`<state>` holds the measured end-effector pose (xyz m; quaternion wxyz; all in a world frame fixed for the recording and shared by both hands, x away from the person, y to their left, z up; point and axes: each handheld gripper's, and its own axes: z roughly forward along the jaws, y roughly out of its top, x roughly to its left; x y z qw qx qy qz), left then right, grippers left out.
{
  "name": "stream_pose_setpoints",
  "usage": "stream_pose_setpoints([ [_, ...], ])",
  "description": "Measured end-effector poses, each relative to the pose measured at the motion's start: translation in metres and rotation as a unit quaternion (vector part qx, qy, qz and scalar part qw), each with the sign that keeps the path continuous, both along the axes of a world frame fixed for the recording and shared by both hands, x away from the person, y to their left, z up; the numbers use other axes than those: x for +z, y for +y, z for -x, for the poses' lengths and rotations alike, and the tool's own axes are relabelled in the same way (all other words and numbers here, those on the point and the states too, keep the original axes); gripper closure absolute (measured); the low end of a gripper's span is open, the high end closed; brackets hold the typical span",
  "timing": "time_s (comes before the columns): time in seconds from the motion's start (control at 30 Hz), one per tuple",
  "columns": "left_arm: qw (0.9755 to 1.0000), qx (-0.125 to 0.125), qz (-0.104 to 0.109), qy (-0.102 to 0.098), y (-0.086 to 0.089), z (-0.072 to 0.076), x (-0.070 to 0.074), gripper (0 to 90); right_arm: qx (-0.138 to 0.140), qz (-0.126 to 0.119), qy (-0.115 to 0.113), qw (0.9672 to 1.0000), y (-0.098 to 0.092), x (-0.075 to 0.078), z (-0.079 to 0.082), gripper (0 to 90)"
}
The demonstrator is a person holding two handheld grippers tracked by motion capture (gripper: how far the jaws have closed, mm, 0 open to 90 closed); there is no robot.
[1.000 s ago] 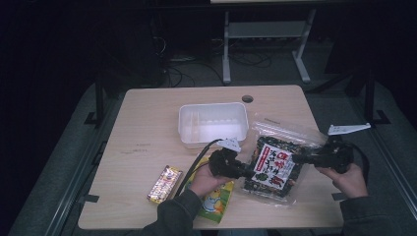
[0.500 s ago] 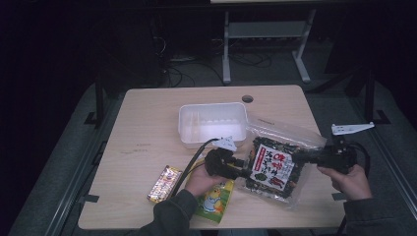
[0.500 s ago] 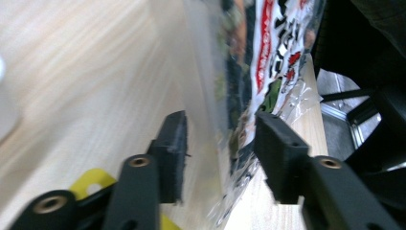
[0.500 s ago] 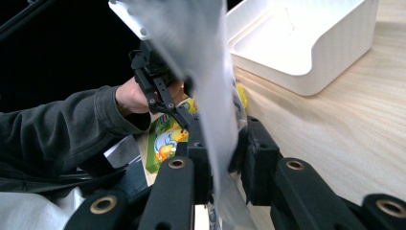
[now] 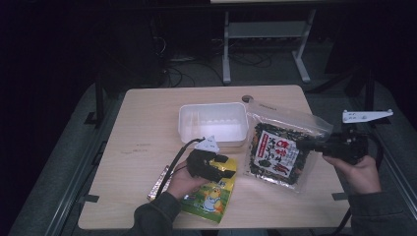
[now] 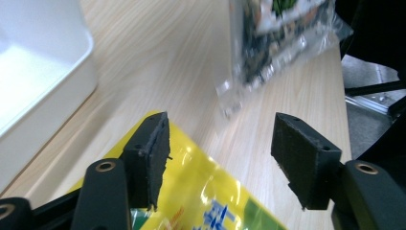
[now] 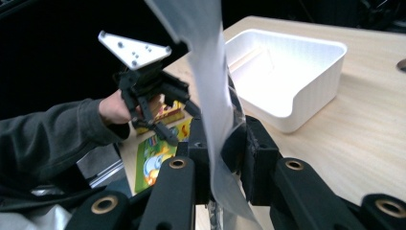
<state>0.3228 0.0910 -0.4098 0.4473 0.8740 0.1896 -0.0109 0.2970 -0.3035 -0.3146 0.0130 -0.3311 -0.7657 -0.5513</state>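
My right gripper [image 5: 302,145] is shut on the clear edge of a seaweed snack bag [image 5: 276,153], having just closed on it, and holds the bag tilted up off the table. In the right gripper view the bag's plastic [image 7: 207,72] is pinched between the jaws [image 7: 224,148]. My left gripper [image 5: 230,172] has just been opening and stands open low over a yellow snack bag [image 5: 209,196]. The yellow bag [image 6: 206,191] lies under the gap between the left gripper's [image 6: 222,143] pads, which do not press on it. The seaweed bag [image 6: 268,52] hangs beyond them.
A white plastic tray [image 5: 212,136] stands empty at mid table, just behind the left gripper. A foil-wrapped snack bar [image 5: 158,183] lies left of the left hand. The wooden table [image 5: 147,128] has a cable hole near its far edge. Dark floor and metal frames surround it.
The right gripper has risen with the seaweed bag, lifting it off the table. The left gripper has let go of that bag, opened and drawn back left over the yellow bag.
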Motion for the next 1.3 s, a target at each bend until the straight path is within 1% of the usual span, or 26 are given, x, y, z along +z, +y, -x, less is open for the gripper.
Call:
stream_pose_setpoints([
  [0.03, 1.0, 0.0, 0.0, 0.0, 0.0, 0.0, 0.0, 35.6, 0.0, 0.0, 0.0, 1.0, 0.0, 0.0, 0.0, 75.6],
  [0.1, 1.0, 0.006, -0.001, 0.0, 0.007, 0.002, 0.0, 34.3, -0.005, 0.001, -0.005, 1.0, 0.002, 0.004, -0.002, 75.6],
  [0.13, 1.0, 0.008, -0.003, -0.001, 0.011, 0.003, 0.0, 33.4, -0.009, 0.001, -0.012, 0.9999, 0.005, 0.009, -0.005, 75.6],
  [0.23, 0.9998, 0.017, -0.009, -0.006, 0.019, 0.007, 0.001, 31.6, -0.012, 0.0, -0.016, 0.9998, 0.008, 0.013, -0.008, 75.6],
  [0.3, 0.9997, 0.022, -0.011, -0.006, 0.025, 0.009, 0.003, 30.0, -0.015, 0.004, -0.023, 0.9996, 0.013, 0.017, -0.012, 75.6],
  [0.5, 0.9989, 0.037, -0.026, -0.015, 0.043, 0.014, 0.005, 26.9, -0.019, 0.013, -0.035, 0.9991, 0.027, 0.026, -0.024, 75.7],
  [0.57, 0.9987, 0.042, -0.023, -0.016, 0.048, 0.016, 0.005, 26.3, -0.019, 0.009, -0.038, 0.9991, 0.032, 0.029, -0.03, 75.9],
  [0.6, 0.9986, 0.044, -0.024, -0.017, 0.052, 0.018, 0.004, 26.2, -0.021, 0.009, -0.039, 0.999, 0.034, 0.03, -0.032, 75.9],
  [0.7, 0.9985, 0.045, -0.024, -0.019, 0.056, 0.02, 0.004, 26.2, -0.022, 0.013, -0.04, 0.9989, 0.037, 0.033, -0.035, 76.0],
  [0.83, 0.9985, 0.048, -0.02, -0.019, 0.061, 0.022, 0.004, 26.0, -0.022, 0.014, -0.048, 0.9985, 0.042, 0.046, -0.039, 76.1],
  [0.87, 0.9984, 0.048, -0.02, -0.02, 0.063, 0.022, 0.005, 26.0, -0.022, 0.014, -0.048, 0.9985, 0.042, 0.046, -0.039, 76.1],
  [0.9, 0.9985, 0.048, -0.019, -0.02, 0.064, 0.023, 0.005, 25.9, -0.023, 0.014, -0.049, 0.9984, 0.043, 0.049, -0.039, 76.1],
  [0.93, 0.9984, 0.05, -0.018, -0.021, 0.066, 0.024, 0.005, 25.9, -0.024, 0.013, -0.056, 0.998, 0.046, 0.056, -0.041, 76.1],
  [0.97, 0.9983, 0.05, -0.02, -0.023, 0.067, 0.024, 0.005, 25.9, -0.024, 0.013, -0.056, 0.998, 0.046, 0.056, -0.041, 76.1],
  [1.0, 0.9981, 0.052, -0.022, -0.026, 0.07, 0.026, 0.006, 25.8, -0.026, 0.011, -0.063, 0.9976, 0.051, 0.06, -0.043, 76.1],
  [1.07, 0.9979, 0.055, -0.022, -0.027, 0.073, 0.027, 0.006, 25.8, -0.025, 0.01, -0.066, 0.9974, 0.053, 0.061, -0.045, 76.1],
  [1.1, 0.9978, 0.056, -0.022, -0.028, 0.075, 0.027, 0.006, 25.5, -0.025, 0.007, -0.071, 0.9971, 0.061, 0.063, -0.049, 76.1],
  [1.17, 0.9974, 0.06, -0.023, -0.032, 0.08, 0.029, 0.006, 25.5, -0.025, 0.006, -0.072, 0.997, 0.063, 0.063, -0.051, 76.1],
  [1.3, 0.9965, 0.072, -0.029, -0.032, 0.092, 0.033, 0.003, 25.5, -0.03, -0.005, -0.077, 0.9966, 0.077, 0.061, -0.063, 76.1],
])
